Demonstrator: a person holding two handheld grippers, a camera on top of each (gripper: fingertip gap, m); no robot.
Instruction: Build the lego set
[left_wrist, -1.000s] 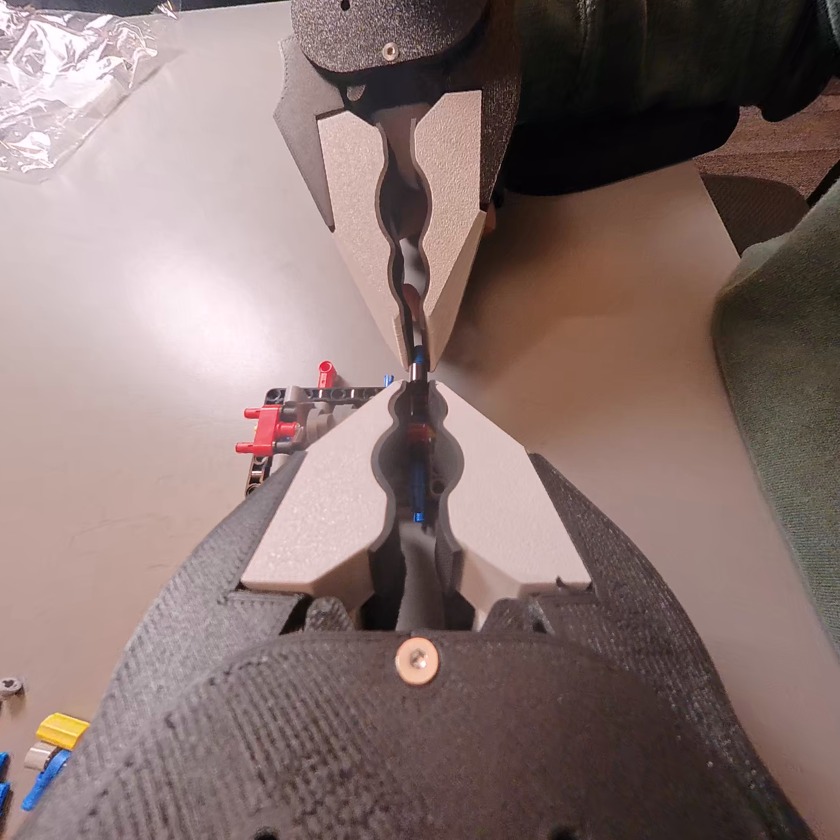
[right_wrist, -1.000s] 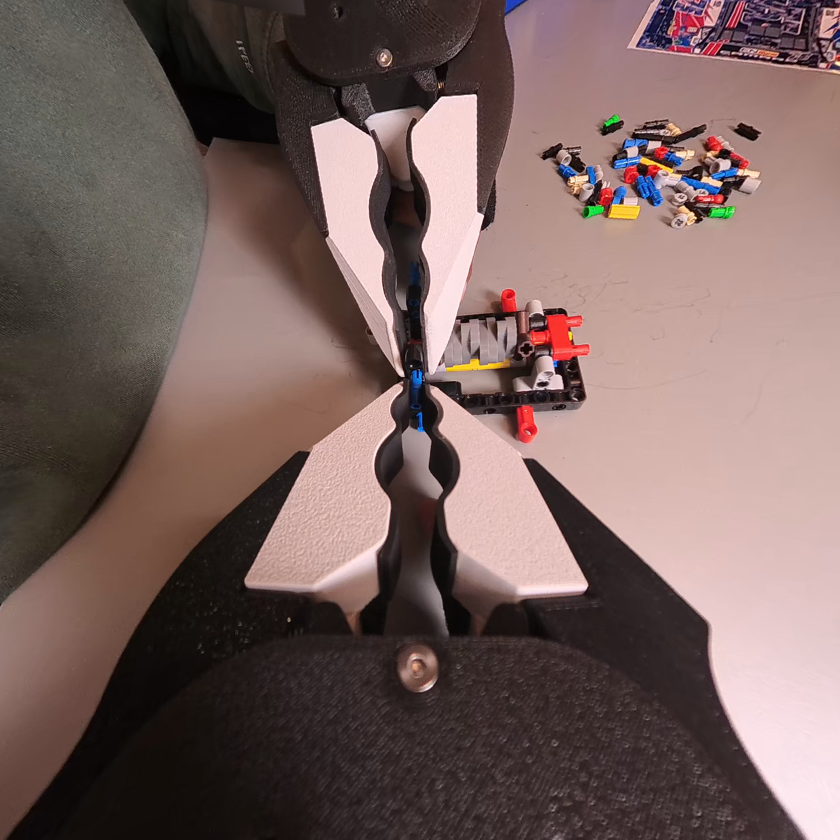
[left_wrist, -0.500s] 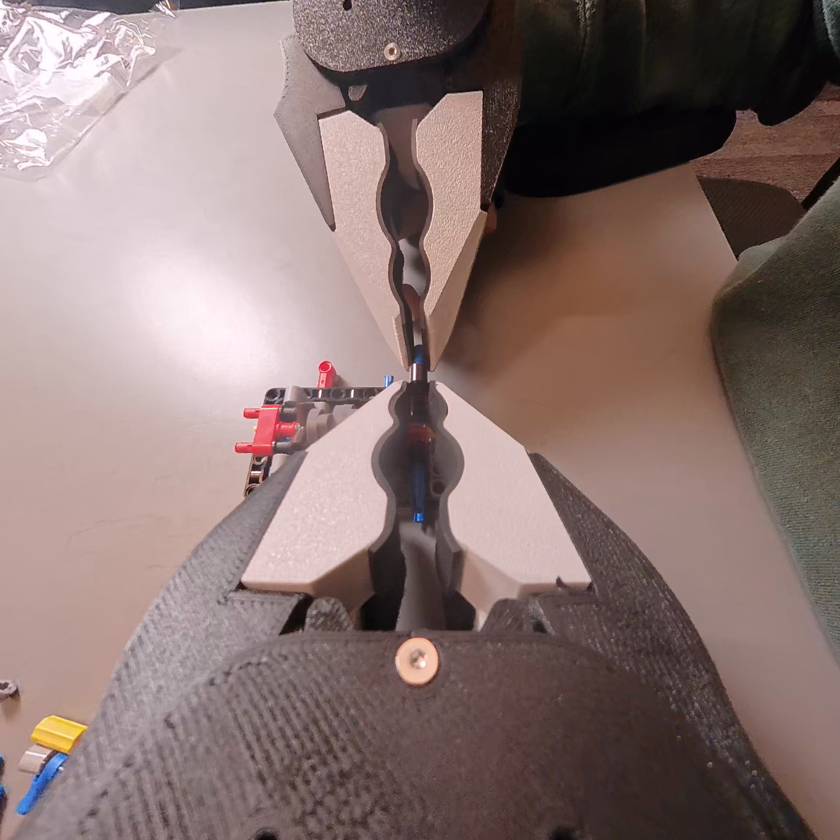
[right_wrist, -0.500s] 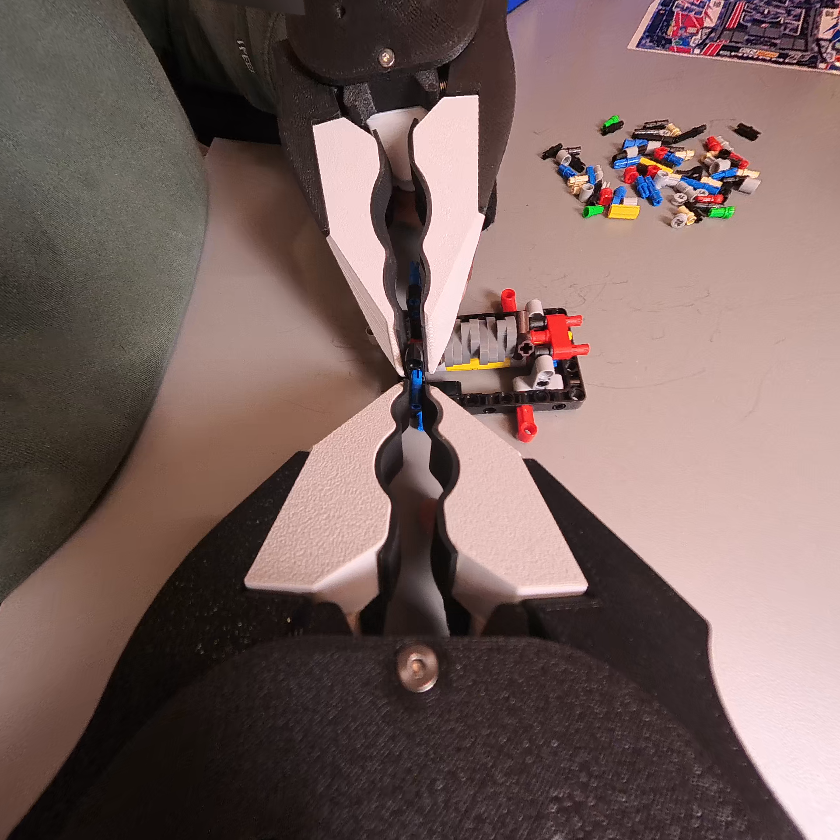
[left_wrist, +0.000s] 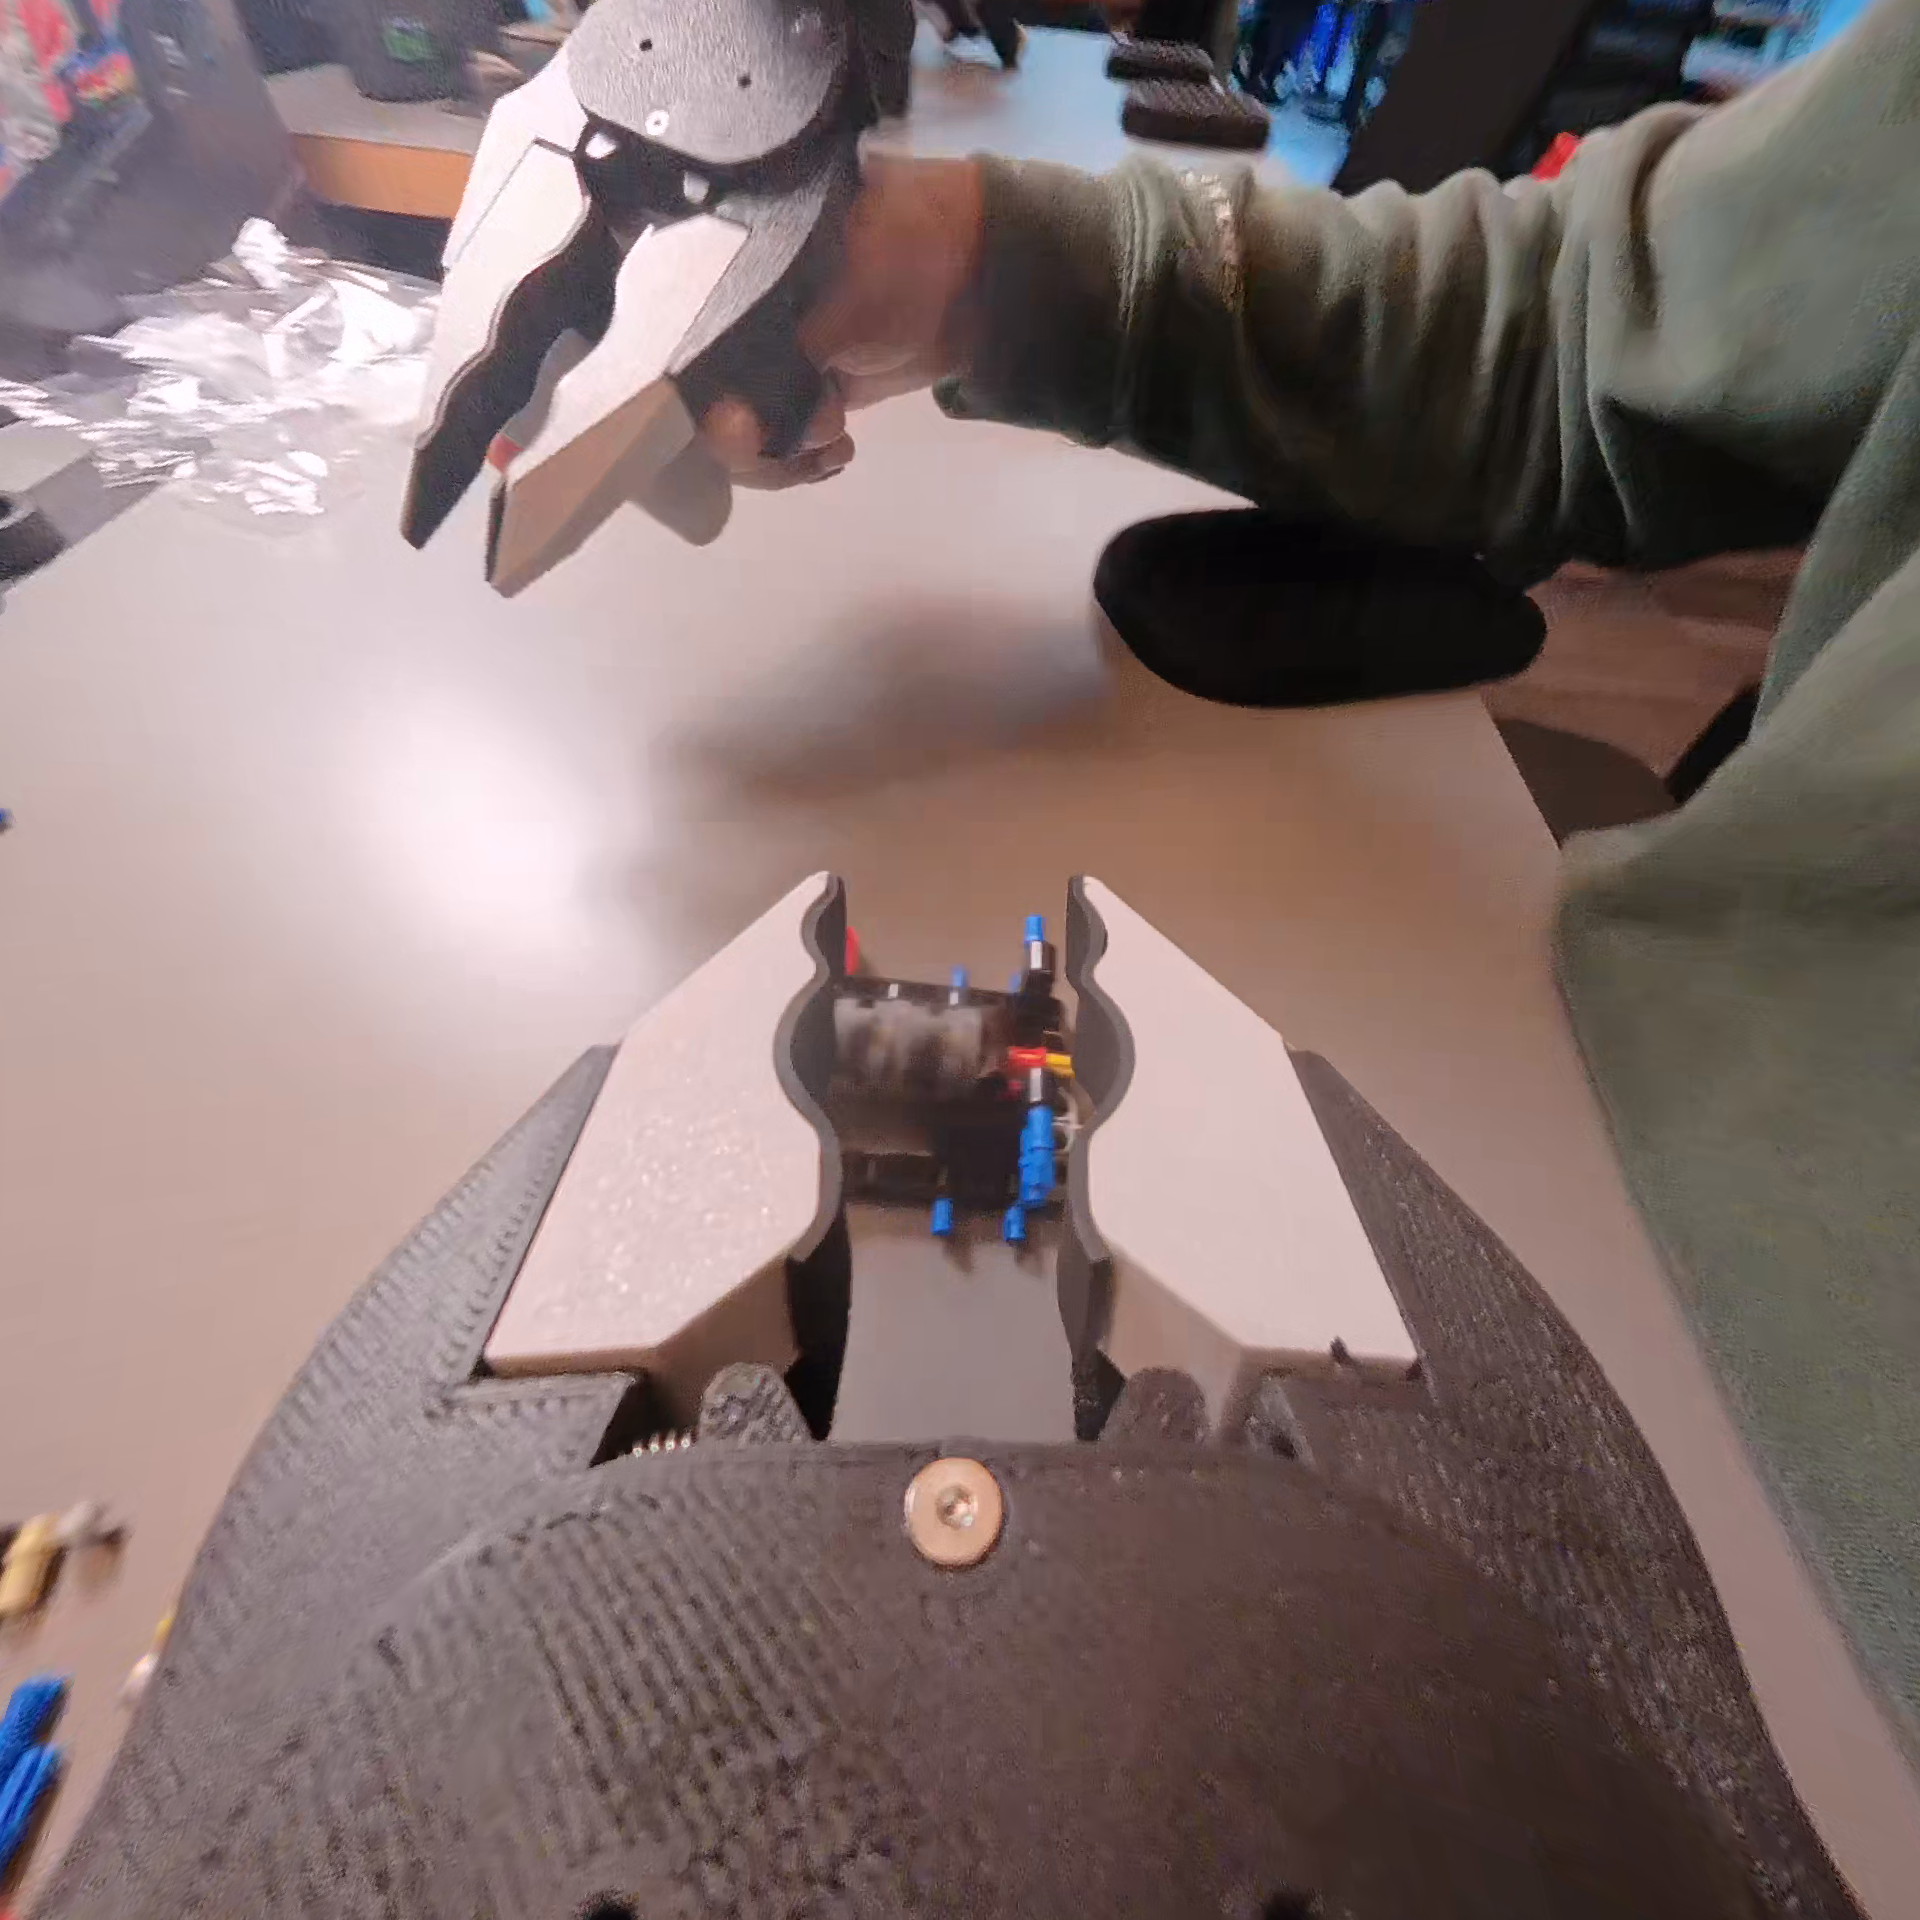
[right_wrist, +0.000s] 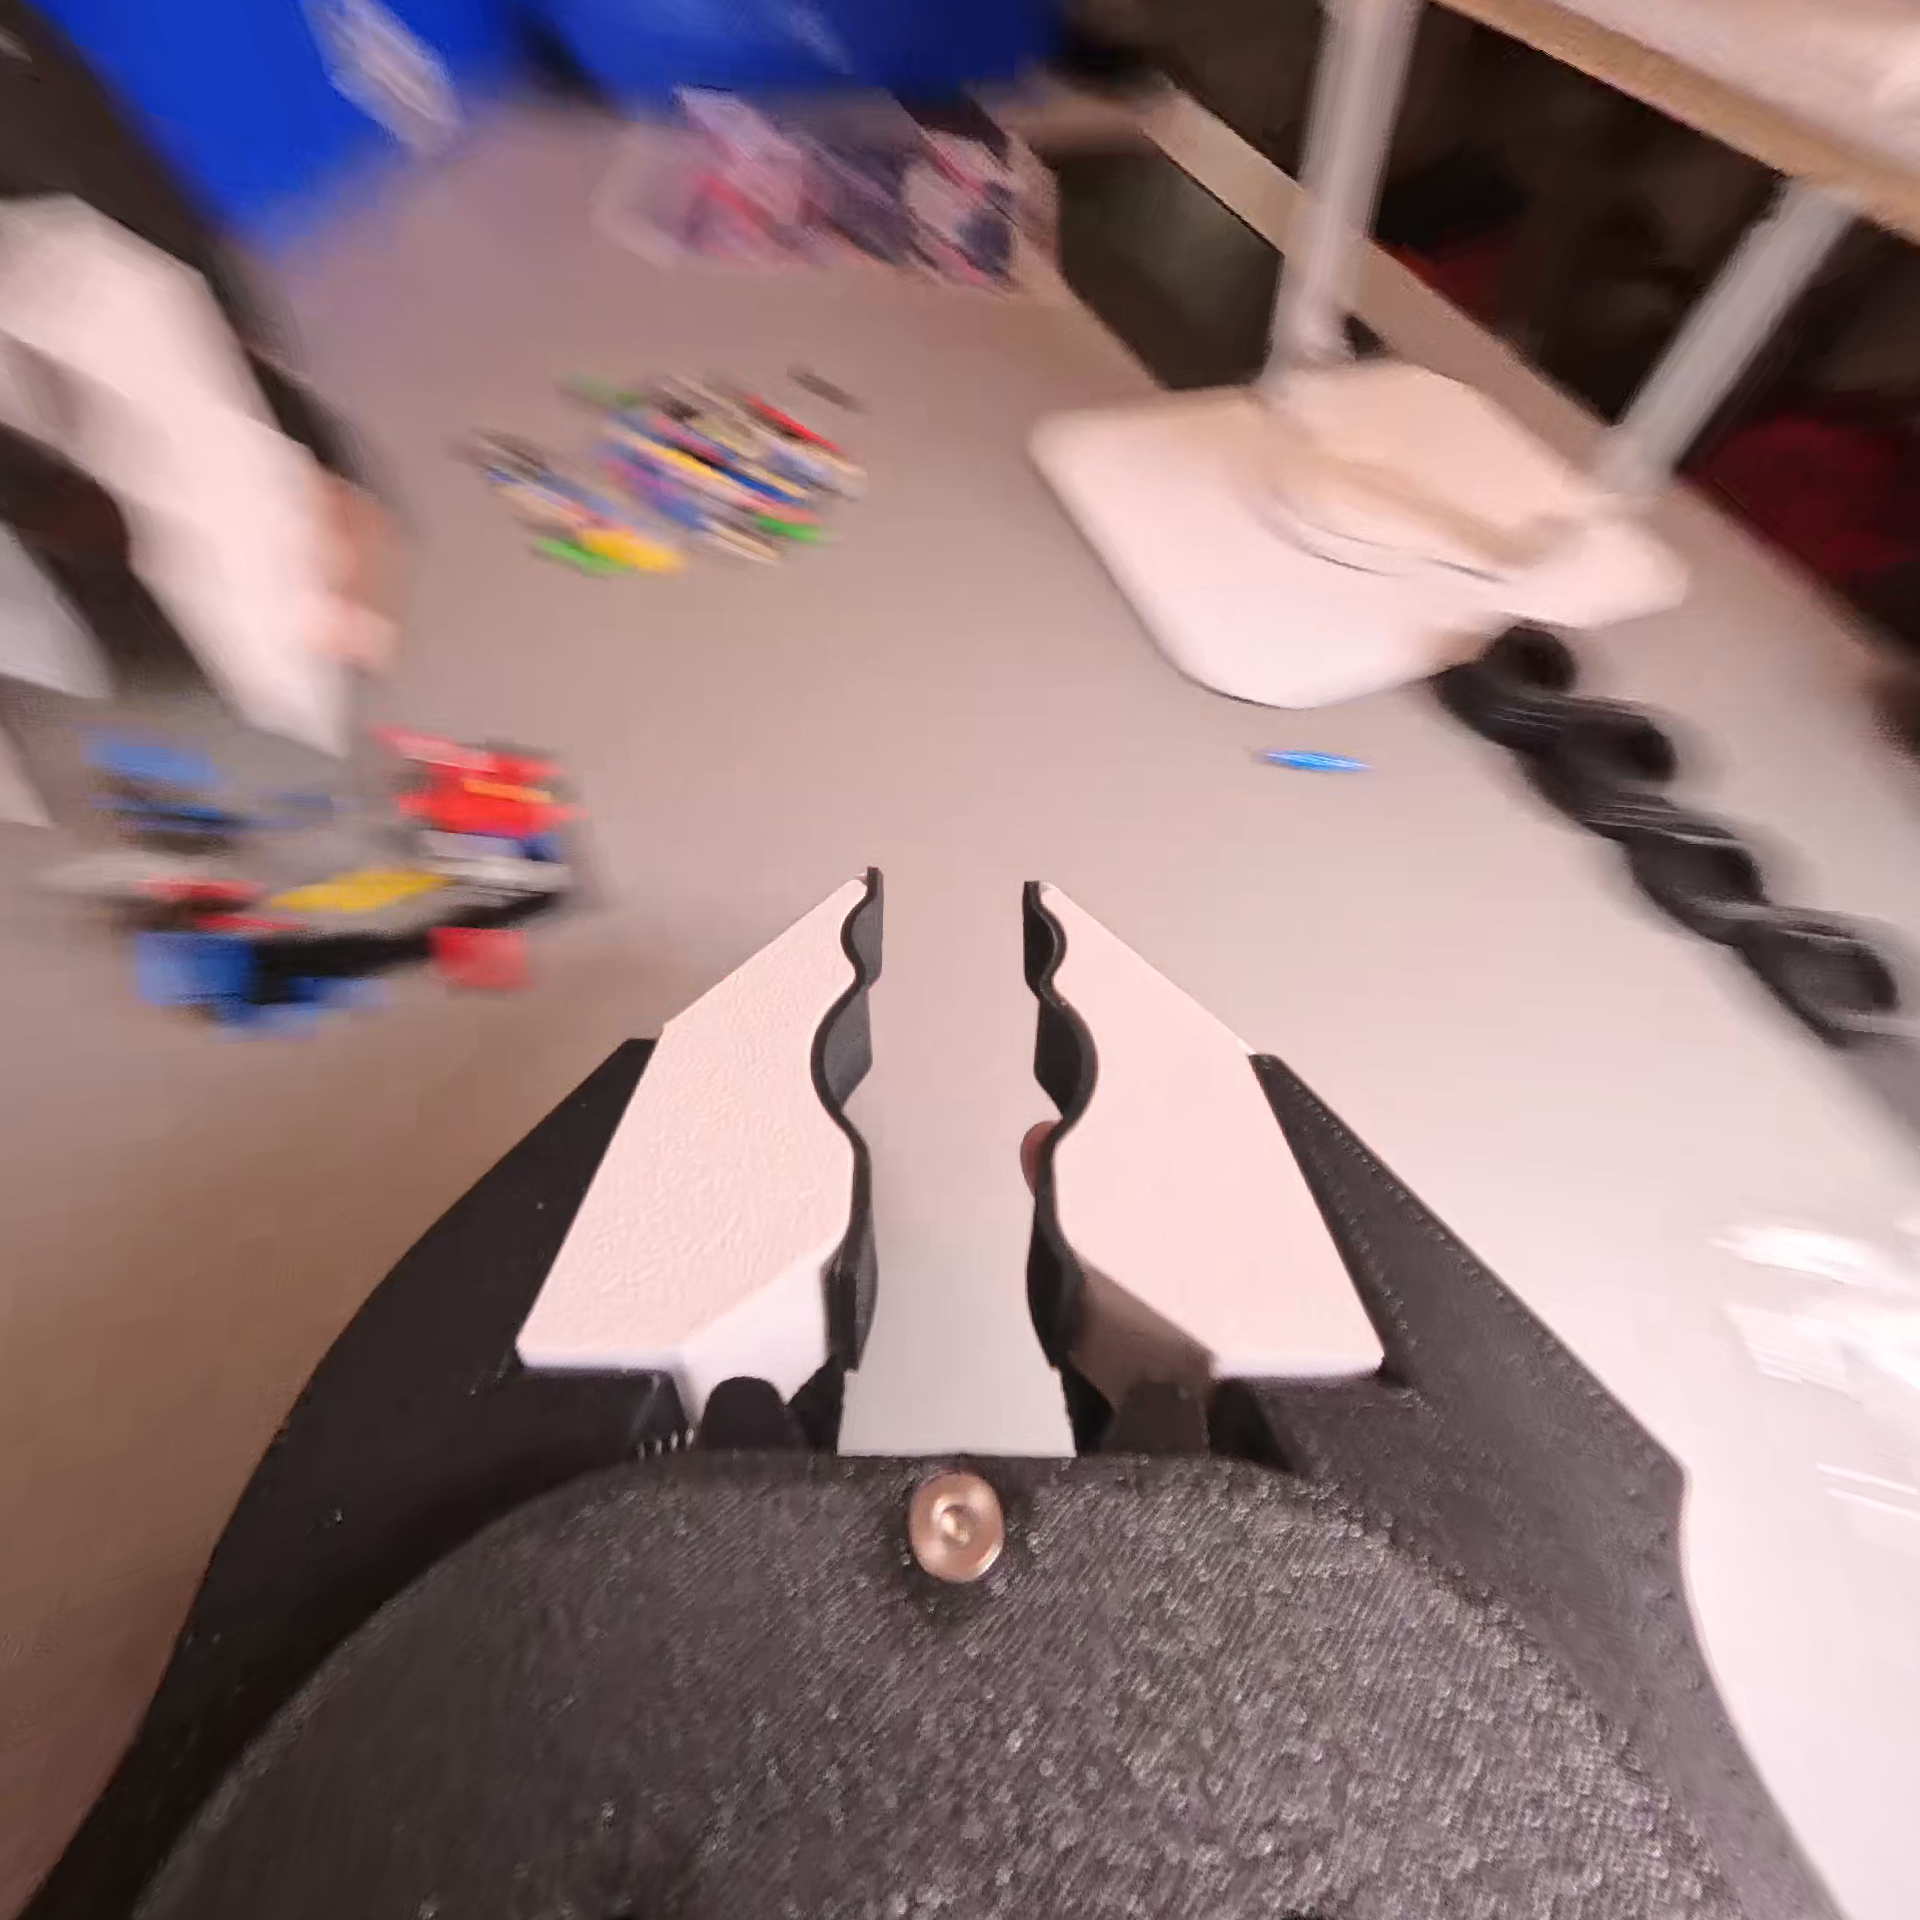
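Note:
In the left wrist view my left gripper (left_wrist: 951, 894) is open and low over the table. The lego frame (left_wrist: 914, 1060), black with a grey gear and blue pins, lies between its pads. A thin black, red and blue stick piece (left_wrist: 1034, 997) stands close to the right pad; I see no pad pressing on either. My right gripper (left_wrist: 457, 561) hangs above the table at the upper left with its tips apart. In the blurred right wrist view my right gripper (right_wrist: 951, 883) is open with only bare table between the tips. The frame (right_wrist: 312, 862) lies at the left under the left gripper's finger (right_wrist: 260, 582).
A pile of loose parts (right_wrist: 675, 478) lies farther back and a single blue piece (right_wrist: 1314, 761) to the right. A white lamp base (right_wrist: 1351, 540) and a row of black objects (right_wrist: 1662, 831) stand at the right. A clear plastic bag (left_wrist: 239, 384) lies far left. A green sleeve (left_wrist: 1455, 343) reaches across.
Both grippers were shut tip to tip on a thin stick piece above the frame. Both have now opened. The right gripper has lifted and swung away; the left has dropped over the frame.

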